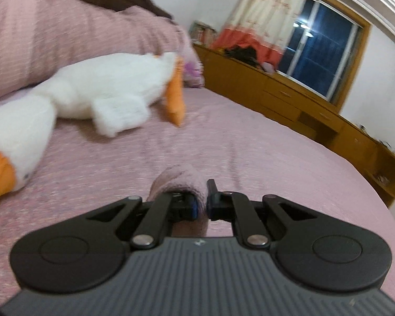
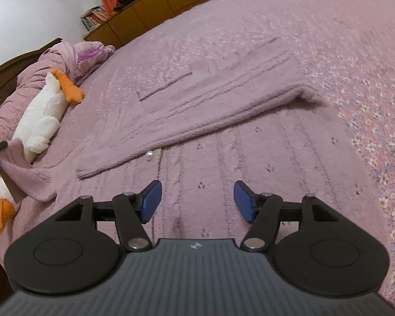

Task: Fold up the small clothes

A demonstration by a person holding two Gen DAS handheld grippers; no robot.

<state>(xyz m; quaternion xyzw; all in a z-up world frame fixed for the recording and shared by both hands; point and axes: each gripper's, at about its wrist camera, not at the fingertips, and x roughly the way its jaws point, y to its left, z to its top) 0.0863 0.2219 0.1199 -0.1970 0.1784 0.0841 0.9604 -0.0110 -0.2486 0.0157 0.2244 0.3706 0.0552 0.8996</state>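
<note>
- Sweater (image 2: 213, 105), pink knit, lies spread on the bed (image 2: 329, 39). 1 sleeve is already crossed over the body; a pearl button (image 2: 149, 154) shows at the sleeve's lower edge.
- Left gripper (image 1: 201, 202): jaws together, clamped on a bunched bit of the same pink knit. In the right wrist view this appears as the sweater's left-hand part raised off the bed at the frame's left edge, just beside the goose toy (image 2: 42, 121).
- Right gripper (image 2: 197, 201): jaws apart, nothing between the pads; it hovers over the sweater's near part. Contact with the knit cannot be told.
- Step in hand (judgement): the second side fold, with the left gripper lifting the left side or sleeve to carry it over the body.
- Next move calls for: carrying the held part across towards the middle, keeping it taut enough not to drag the laid sleeve, then laying it flat on the body.
- Right gripper probably needs to pin or pinch the near hem so the body does not slide.
- Risk: knit is soft and stretchy; a pull may shift the whole garment.
</note>
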